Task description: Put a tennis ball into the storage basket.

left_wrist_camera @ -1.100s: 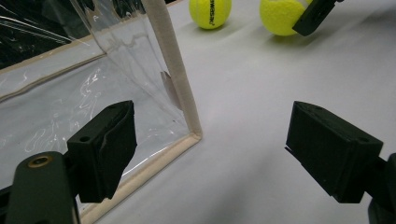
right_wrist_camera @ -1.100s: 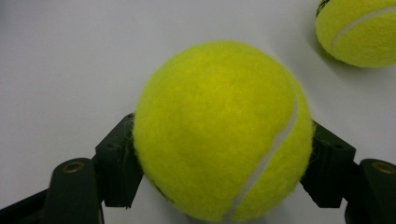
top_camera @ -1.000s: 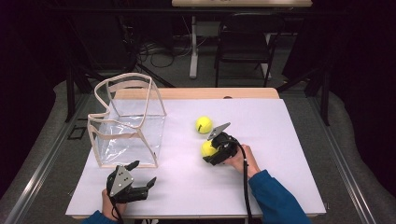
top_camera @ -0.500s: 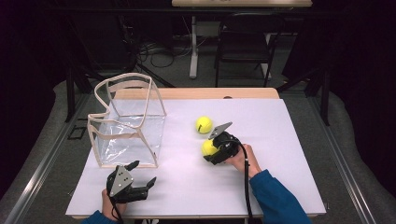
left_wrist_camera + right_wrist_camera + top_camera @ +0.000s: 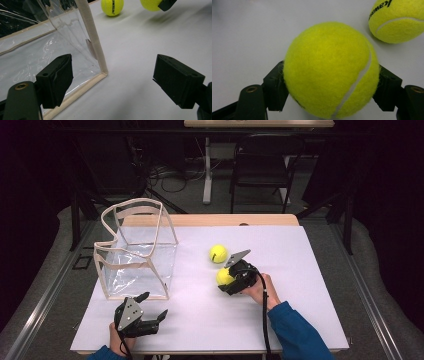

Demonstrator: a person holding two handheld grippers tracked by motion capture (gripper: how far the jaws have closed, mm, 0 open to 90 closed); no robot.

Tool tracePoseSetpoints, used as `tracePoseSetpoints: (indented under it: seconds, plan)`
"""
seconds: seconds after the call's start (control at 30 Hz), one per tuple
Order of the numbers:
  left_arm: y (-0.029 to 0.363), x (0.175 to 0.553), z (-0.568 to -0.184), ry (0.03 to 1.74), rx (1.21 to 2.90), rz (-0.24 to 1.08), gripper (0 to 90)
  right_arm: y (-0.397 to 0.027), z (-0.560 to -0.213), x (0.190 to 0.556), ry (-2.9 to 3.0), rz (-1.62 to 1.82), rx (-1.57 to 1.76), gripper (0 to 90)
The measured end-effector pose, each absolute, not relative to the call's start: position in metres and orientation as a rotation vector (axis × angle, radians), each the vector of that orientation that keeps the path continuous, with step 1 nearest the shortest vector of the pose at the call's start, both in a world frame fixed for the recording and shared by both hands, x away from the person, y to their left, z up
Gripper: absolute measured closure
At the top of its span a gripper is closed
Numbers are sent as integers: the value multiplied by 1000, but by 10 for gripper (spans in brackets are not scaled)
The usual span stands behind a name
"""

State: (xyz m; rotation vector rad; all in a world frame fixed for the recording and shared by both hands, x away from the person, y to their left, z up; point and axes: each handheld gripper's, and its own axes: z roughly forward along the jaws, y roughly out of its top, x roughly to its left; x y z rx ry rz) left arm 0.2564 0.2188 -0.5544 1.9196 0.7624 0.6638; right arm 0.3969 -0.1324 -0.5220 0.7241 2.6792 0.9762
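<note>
right gripper point(image 5: 226, 279) clamping one tennis ball point(image 5: 329, 70) mid-table, beside second ball point(image 5: 218, 253) | left gripper point(image 5: 152, 310) gaping wide, idling by clear bag point(image 5: 135, 251) | risk: fuzzy ball slipping out mid-carry, or clipping the floppy rim and tipping the bag

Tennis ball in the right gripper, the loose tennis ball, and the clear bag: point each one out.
held tennis ball point(image 5: 329, 70), right gripper view, middle of its felt face
loose tennis ball point(image 5: 218, 253), high view, centre of the ball
clear bag point(image 5: 137, 262), high view, its transparent front wall
</note>
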Motion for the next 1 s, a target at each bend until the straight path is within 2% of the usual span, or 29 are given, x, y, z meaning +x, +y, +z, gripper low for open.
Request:
tracePoseSetpoints:
  seconds: [1.0]
  plan:
    - [219, 257, -554, 758, 1920, 670, 161, -134, -505, 394, 2633, 1043, 706, 265]
